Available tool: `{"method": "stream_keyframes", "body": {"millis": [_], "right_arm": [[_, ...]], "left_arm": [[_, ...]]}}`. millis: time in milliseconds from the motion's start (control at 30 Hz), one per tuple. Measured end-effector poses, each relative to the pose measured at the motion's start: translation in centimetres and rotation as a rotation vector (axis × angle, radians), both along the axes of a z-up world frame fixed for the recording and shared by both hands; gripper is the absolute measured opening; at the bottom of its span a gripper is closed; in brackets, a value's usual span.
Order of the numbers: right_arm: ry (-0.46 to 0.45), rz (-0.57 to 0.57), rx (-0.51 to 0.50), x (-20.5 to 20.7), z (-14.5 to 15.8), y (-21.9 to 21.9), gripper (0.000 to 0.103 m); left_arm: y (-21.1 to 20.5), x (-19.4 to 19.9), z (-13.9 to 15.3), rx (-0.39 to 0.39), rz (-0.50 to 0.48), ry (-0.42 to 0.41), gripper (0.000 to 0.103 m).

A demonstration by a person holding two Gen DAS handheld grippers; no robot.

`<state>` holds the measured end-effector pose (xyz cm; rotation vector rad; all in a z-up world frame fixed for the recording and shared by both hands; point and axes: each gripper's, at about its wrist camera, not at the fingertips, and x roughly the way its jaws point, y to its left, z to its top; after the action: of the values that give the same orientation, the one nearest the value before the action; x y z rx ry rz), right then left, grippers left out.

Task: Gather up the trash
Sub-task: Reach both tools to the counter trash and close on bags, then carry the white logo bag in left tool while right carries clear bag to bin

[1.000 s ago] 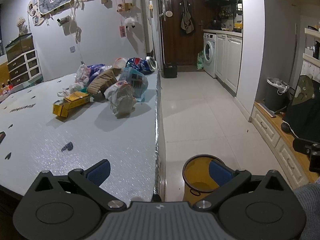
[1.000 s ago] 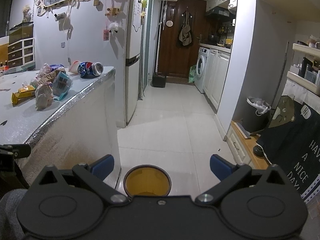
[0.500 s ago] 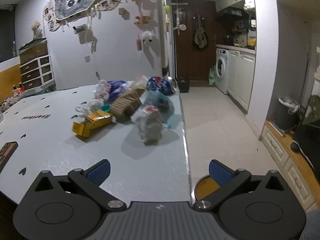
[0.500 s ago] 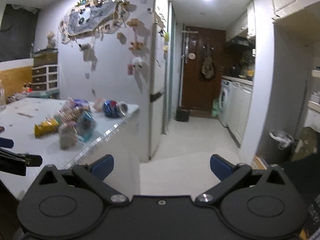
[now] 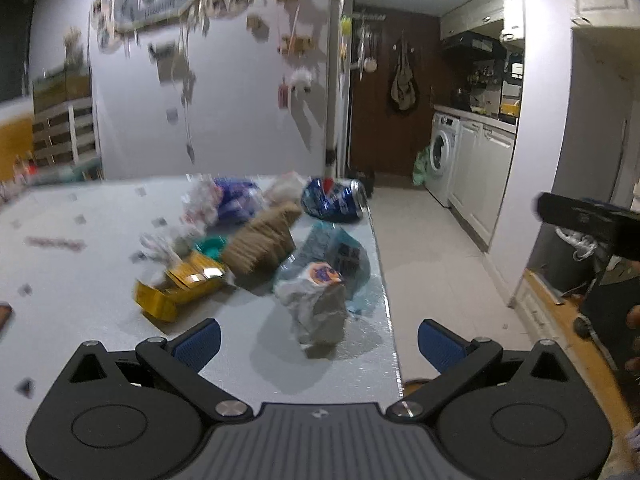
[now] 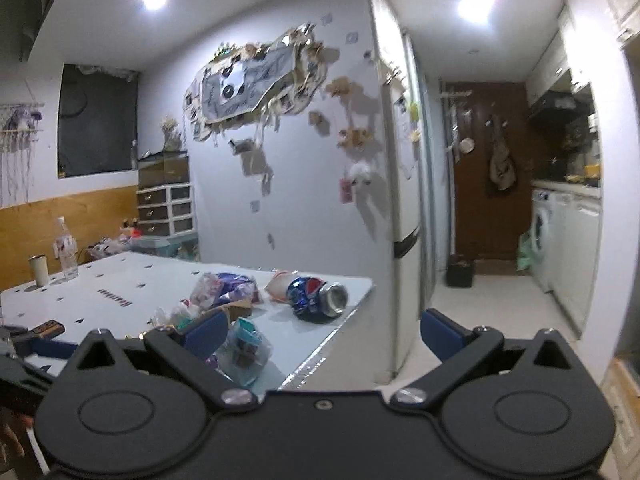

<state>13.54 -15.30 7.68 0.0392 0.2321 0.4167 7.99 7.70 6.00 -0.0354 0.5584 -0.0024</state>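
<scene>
Both wrist views face table [image 5: 80,288] (shared trash).

The crushed blue metal can [image 6: 318,299] had a glossy printed skin and a bare silver lid. The yellow foil packet [image 5: 180,288] was shiny and creased. The clear plastic bag [image 5: 338,258] looked thin and crinkled. The white tabletop [image 5: 80,280] carried a fine pebbled texture with a reflective edge strip.
</scene>
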Motion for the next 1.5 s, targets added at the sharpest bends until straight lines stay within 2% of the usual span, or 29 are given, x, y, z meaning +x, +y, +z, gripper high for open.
{"method": "stream_keyframes", "body": {"millis": [167, 300, 433, 567, 700, 833, 900, 1033, 1100, 1133, 1333, 1500], "right_arm": [[0.084, 0.081, 0.004, 5.5, -0.8, 2.1, 0.103], [0.187, 0.133, 0.036, 9.9, -1.9, 3.4, 0.103], [0.296, 0.204, 0.094, 13.6, -3.5, 4.3, 0.103], [0.433, 0.280, 0.185, 17.5, -5.8, 5.6, 0.096], [0.523, 0.341, 0.203, 19.9, -7.8, 7.6, 0.094], [0.567, 0.393, 0.218, 20.8, -8.8, 9.0, 0.091], [0.581, 0.417, 0.218, 20.8, -8.9, 9.5, 0.084], [0.578, 0.443, 0.157, 20.5, -9.0, 10.9, 0.074], [0.587, 0.456, 0.135, 20.4, -9.2, 11.3, 0.064], [0.588, 0.461, 0.125, 20.2, -9.3, 11.5, 0.064], [0.558, 0.438, 0.063, 18.9, -8.8, 11.5, 0.052], [0.519, 0.406, 0.054, 17.6, -7.8, 10.3, 0.047]], "left_arm": [[-0.4, 3.4, -1.5, -0.034, -0.003, 0.081, 0.103], [-0.8, 5.8, -2.6, -0.033, -0.007, 0.127, 0.103], [-0.7, 7.7, -3.2, -0.053, -0.014, 0.157, 0.103], [-0.6, 9.0, -3.7, -0.056, -0.022, 0.190, 0.103], [0.0, 10.2, -4.1, -0.100, -0.017, 0.204, 0.103], [0.8, 11.0, -4.5, -0.126, 0.017, 0.191, 0.102], [1.1, 11.3, -4.7, -0.144, 0.028, 0.187, 0.101], [1.5, 11.6, -4.9, -0.156, 0.040, 0.183, 0.088], [1.8, 11.6, -5.0, -0.169, 0.032, 0.179, 0.081], [1.8, 11.5, -5.1, -0.172, 0.027, 0.180, 0.077], [1.9, 10.9, -5.5, -0.144, 0.036, 0.190, 0.046], [2.2, 9.9, -5.0, -0.126, 0.052, 0.160, 0.038]]}}
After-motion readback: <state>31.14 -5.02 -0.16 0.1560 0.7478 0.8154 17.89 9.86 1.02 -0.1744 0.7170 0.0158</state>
